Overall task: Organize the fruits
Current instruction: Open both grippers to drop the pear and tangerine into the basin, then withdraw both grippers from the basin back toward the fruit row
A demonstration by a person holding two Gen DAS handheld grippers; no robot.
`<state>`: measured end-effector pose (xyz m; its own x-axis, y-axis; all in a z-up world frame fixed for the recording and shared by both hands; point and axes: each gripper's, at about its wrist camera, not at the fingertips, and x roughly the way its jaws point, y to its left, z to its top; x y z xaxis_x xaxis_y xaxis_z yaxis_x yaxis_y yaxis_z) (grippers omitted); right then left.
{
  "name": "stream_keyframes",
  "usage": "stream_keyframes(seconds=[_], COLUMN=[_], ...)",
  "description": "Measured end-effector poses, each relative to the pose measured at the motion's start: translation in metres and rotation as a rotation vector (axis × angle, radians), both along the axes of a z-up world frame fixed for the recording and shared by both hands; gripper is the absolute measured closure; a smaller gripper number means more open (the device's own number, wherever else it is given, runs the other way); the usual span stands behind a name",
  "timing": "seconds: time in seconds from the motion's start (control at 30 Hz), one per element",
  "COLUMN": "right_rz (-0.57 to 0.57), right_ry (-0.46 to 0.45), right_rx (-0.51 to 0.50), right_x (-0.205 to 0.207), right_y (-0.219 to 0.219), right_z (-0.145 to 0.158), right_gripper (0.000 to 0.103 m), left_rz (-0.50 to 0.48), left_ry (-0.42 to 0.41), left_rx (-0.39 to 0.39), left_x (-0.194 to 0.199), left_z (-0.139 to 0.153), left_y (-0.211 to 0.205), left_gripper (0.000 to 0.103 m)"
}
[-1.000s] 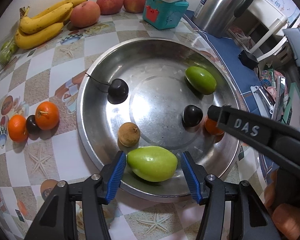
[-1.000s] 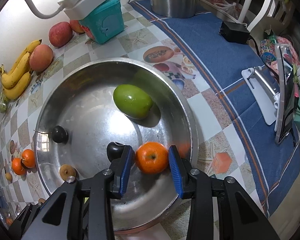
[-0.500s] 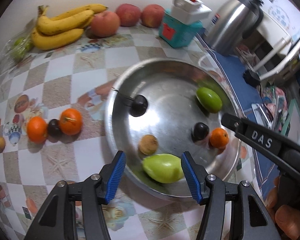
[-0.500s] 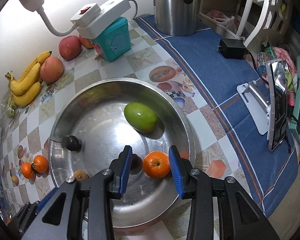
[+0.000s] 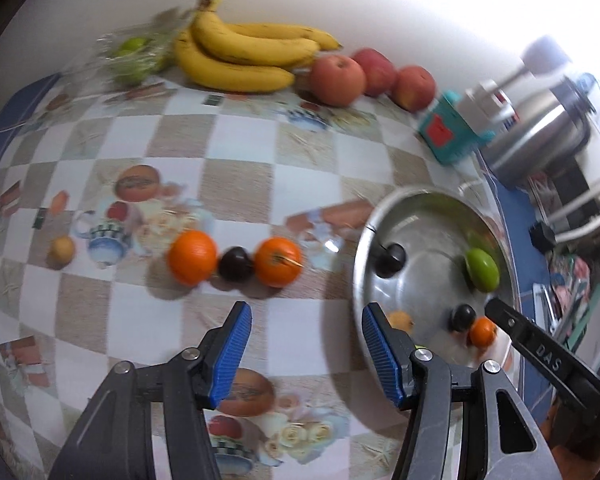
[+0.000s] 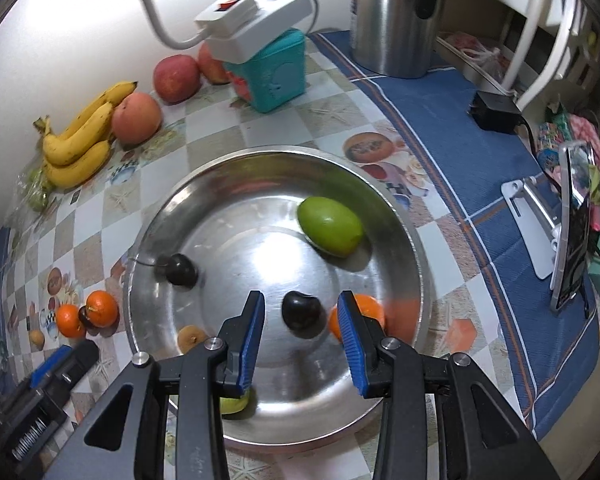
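A steel bowl holds a green fruit, two dark plums, an orange, a small brown fruit and a second green fruit half hidden under my right gripper. My right gripper is open and empty above the bowl's near side. My left gripper is open and empty over the tablecloth left of the bowl. Two oranges with a plum between them lie just beyond it.
Bananas, three red apples and a bagged green fruit line the wall. A teal box carries a power strip. A steel kettle, a charger and a phone on a stand are at the right.
My left gripper swung left, away from the green fruit in the bowl to over the tablecloth. My right gripper drew back and left from the orange. Both stayed open.
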<state>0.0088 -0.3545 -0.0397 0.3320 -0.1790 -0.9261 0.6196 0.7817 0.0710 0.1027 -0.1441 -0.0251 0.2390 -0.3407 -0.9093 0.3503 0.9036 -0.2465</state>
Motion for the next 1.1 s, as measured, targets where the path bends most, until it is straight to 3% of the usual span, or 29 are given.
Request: stream_keyframes(seconds=[0.33, 0.4, 0.43, 0.5, 0.67, 1.03, 1.1], right_rz=[0.026, 0.027, 0.027, 0.029, 0.02, 0.02, 0.024], right_ry=[-0.013, 0.0, 0.004, 0.018, 0.035, 0.042, 0.05], right_rx=[-0.011, -0.01, -0.012, -0.018, -0.02, -0.027, -0.043], right_x=[0.004, 0.006, 0.006, 0.007, 0.006, 0.006, 0.006], right_y=[0.009, 0.01, 0.01, 0.011, 0.009, 0.009, 0.01], right_z=[0.006, 0.003, 0.002, -0.001, -0.005, -0.007, -0.007], right_gripper=[0.064, 0.053, 0.04, 0.035, 0.03, 0.027, 0.02], left_rz=[0.039, 0.051, 0.057, 0.072, 0.101, 0.13, 0.129], left_ry=[-0.005, 0.002, 0.006, 0.021, 0.041, 0.018, 0.014], left_rx=[0.002, 0.016, 0.02, 0.028, 0.044, 0.079, 0.086], left_x=[0.004, 0.004, 0.005, 0.005, 0.007, 0.009, 0.009], left_z=[0.002, -0.002, -0.004, -0.009, -0.017, -0.017, -0.017], left_y=[0.011, 0.011, 0.01, 0.012, 0.016, 0.021, 0.021], left_gripper=[0.034, 0.019, 0.015, 0.005, 0.0, 0.0, 0.0])
